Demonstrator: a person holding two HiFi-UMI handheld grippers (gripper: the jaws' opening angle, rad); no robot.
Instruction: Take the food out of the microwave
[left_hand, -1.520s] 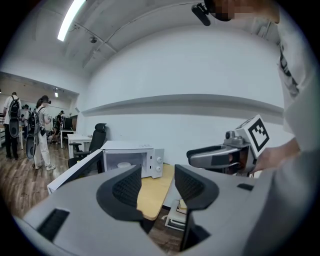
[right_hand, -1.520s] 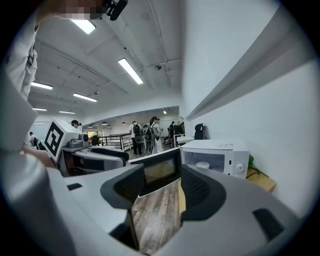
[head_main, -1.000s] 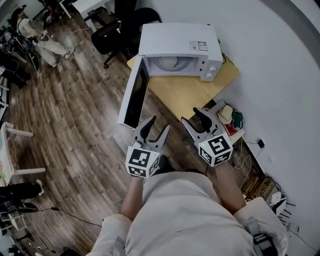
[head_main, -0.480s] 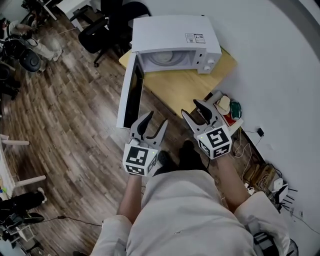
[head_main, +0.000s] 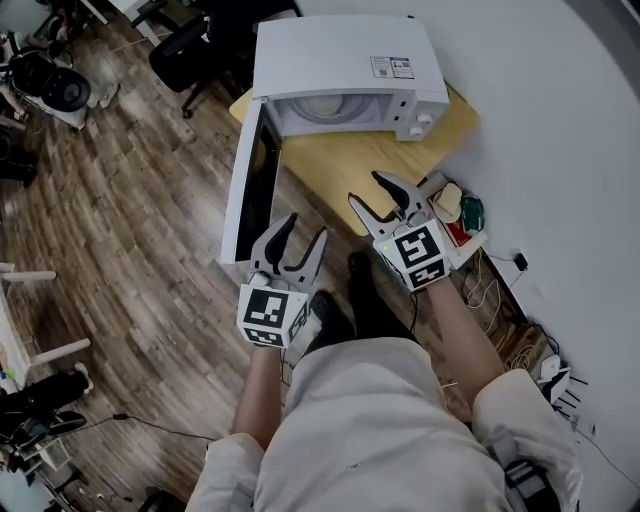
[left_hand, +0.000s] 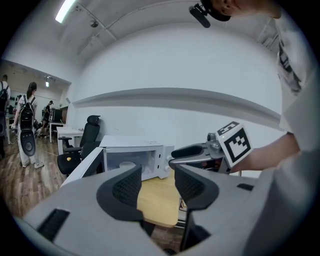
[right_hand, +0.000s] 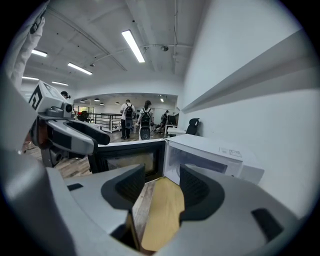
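Observation:
A white microwave (head_main: 340, 60) stands on a wooden table (head_main: 370, 170) with its door (head_main: 245, 180) swung open to the left. Inside it I can make out a pale round dish (head_main: 330, 104), seen also as a white dish (left_hand: 127, 165) in the left gripper view; what it holds is too small to tell. My left gripper (head_main: 302, 230) is open and empty, over the floor beside the door's lower edge. My right gripper (head_main: 370, 190) is open and empty, at the table's near edge. Both are short of the microwave (right_hand: 210, 155).
A black office chair (head_main: 190, 50) stands on the wooden floor left of the microwave. A low shelf with small items (head_main: 460, 215) sits right of the table against the white wall, with cables (head_main: 500, 320) below it. People (right_hand: 135, 120) stand far off in the room.
Both grippers have moved forward toward the table and microwave, still open. The person has stepped closer, so the microwave and its door sit larger in the head view.

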